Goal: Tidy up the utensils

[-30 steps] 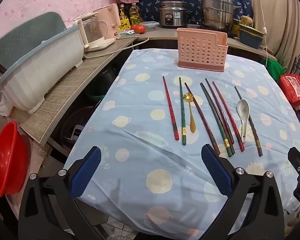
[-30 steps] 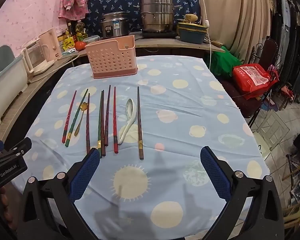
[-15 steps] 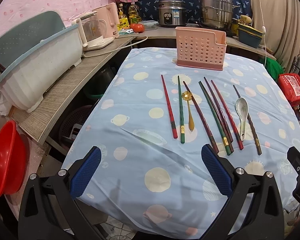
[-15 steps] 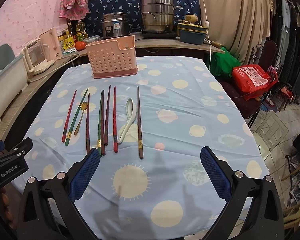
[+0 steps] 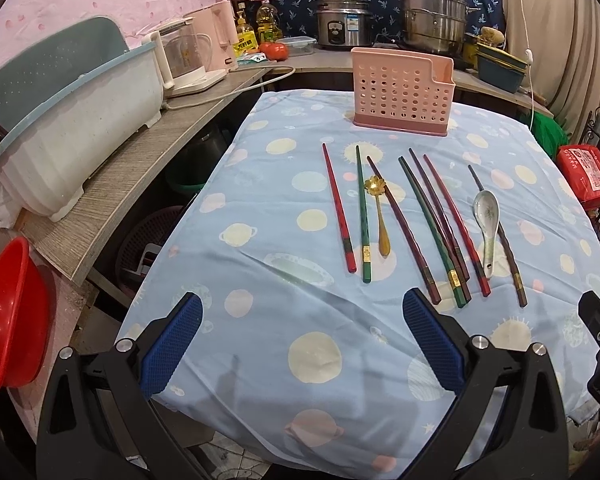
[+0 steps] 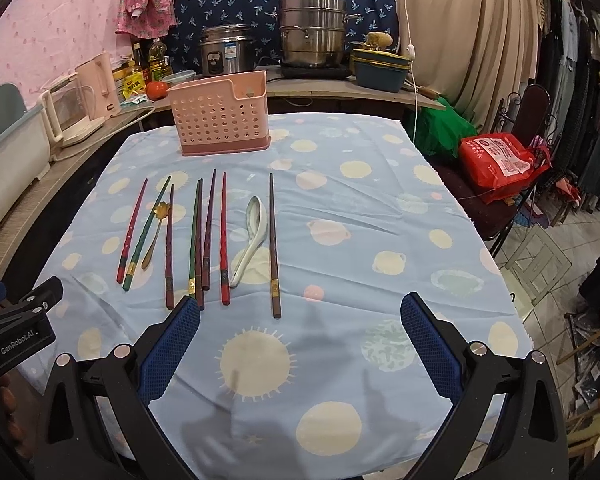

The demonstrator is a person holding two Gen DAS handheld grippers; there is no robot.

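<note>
A pink perforated utensil holder (image 5: 402, 92) (image 6: 220, 118) stands upright at the far end of the table. In front of it, several red, green and dark chopsticks (image 5: 436, 224) (image 6: 208, 232) lie side by side on the blue spotted cloth (image 5: 260, 208) (image 6: 364, 216). Among them rest a gold spoon (image 5: 378, 212) (image 6: 156, 232) and a white ceramic spoon (image 5: 486, 220) (image 6: 252, 236). My left gripper (image 5: 302, 328) hovers open over the near left of the cloth, holding nothing. My right gripper (image 6: 300, 328) is open too, just short of the chopstick ends.
A wooden counter (image 5: 112, 184) runs along the left with a white dish rack (image 5: 72, 120) and a kettle (image 5: 184, 56). Pots (image 6: 312, 36) stand behind the table. A red basin (image 5: 8, 312) hangs low at left. A red bag (image 6: 500, 160) sits on a chair at right.
Both grippers have drifted slightly forward toward the utensils, staying open. Nothing on the table has moved.
</note>
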